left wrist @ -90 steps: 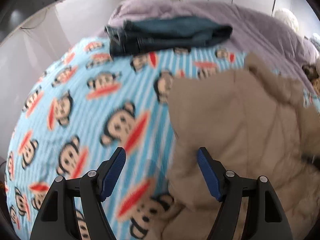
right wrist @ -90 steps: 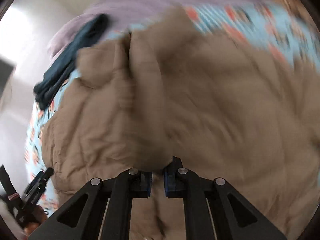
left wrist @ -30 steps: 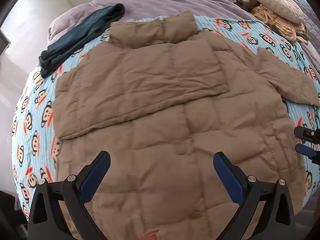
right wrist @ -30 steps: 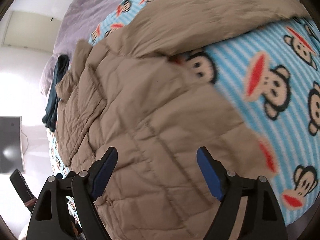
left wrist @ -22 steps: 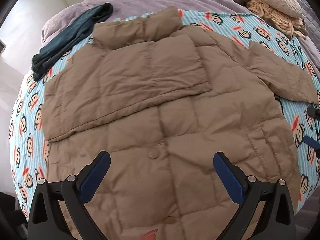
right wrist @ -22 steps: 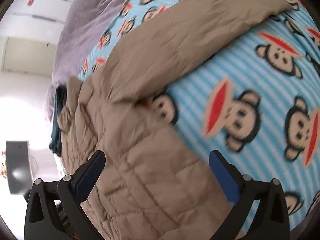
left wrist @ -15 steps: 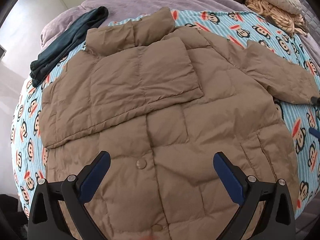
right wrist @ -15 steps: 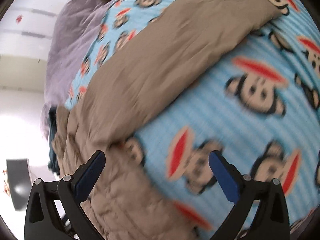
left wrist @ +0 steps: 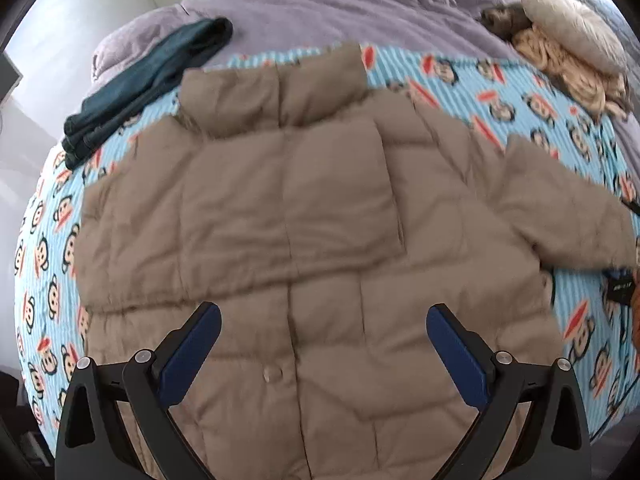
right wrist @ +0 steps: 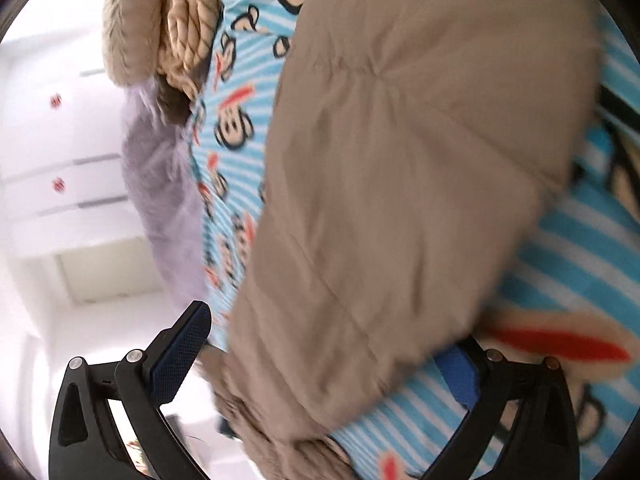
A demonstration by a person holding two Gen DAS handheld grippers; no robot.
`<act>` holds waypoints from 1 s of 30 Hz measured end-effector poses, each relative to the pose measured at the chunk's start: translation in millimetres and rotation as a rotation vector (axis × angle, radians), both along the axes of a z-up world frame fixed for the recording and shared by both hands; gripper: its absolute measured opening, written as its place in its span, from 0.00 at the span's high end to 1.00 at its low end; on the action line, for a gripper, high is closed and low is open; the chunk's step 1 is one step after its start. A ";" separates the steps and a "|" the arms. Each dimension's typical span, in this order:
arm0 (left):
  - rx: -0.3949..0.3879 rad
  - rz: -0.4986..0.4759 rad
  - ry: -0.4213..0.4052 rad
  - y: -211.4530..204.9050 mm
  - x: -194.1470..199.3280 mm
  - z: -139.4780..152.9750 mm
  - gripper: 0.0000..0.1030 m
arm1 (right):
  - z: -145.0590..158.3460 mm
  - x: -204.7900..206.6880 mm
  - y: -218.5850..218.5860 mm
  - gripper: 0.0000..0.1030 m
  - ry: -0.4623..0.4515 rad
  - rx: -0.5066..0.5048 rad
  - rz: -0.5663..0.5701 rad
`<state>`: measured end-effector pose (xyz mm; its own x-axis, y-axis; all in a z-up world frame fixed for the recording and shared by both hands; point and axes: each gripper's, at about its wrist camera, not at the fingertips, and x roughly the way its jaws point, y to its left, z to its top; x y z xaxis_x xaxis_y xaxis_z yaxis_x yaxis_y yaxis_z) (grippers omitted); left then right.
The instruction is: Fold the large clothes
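Above the lower front of a tan puffer jacket (left wrist: 320,240), the left gripper (left wrist: 323,338) hovers with its blue-padded jaws spread wide and nothing between them. A round snap button (left wrist: 273,373) on the jacket's front shows between the two fingers. The jacket lies flat and face up on a blue-striped blanket printed with cartoon monkeys (left wrist: 48,248), its stand-up collar (left wrist: 276,88) pointing toward the far side of the bed. One sleeve is folded across the chest; the other sleeve (left wrist: 560,208) stretches out to the jacket's side, its cuff near the edge of the left wrist view.

At that cuff, the right gripper (right wrist: 320,356) is also wide open, one blue pad (right wrist: 178,356) clear to one side and the other largely hidden behind the fabric. The outstretched sleeve's end (right wrist: 400,200) fills the space between the fingers in the right wrist view; the frame is blurred, and whether the pads touch the cloth cannot be told.

Beyond the collar, a folded pair of dark jeans (left wrist: 144,80) rests where the blanket meets a lavender comforter (left wrist: 340,4). A chunky knit throw (left wrist: 568,68) and a pale cushion (left wrist: 572,28) sit at the bed's far corner.
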<state>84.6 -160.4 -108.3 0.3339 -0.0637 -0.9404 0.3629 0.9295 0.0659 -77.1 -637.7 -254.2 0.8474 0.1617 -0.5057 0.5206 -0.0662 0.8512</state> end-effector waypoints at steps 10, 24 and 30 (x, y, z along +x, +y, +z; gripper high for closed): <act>-0.053 0.055 -0.032 20.9 40.1 22.4 0.00 | 40.6 21.0 5.6 0.89 -0.059 -0.099 0.066; -0.067 0.160 -0.067 101.5 78.0 23.5 0.00 | 225.4 159.4 210.2 0.89 -0.161 -0.809 0.630; -0.053 0.225 -0.069 144.7 86.0 13.7 0.00 | 192.1 202.6 355.8 0.89 -0.089 -0.981 0.943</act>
<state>170.5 -15.7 -94.6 0.4086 -0.0290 -0.9122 0.1426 0.9892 0.0325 125.6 -282.0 -62.1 0.6514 0.3006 -0.6967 -0.0272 0.9268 0.3745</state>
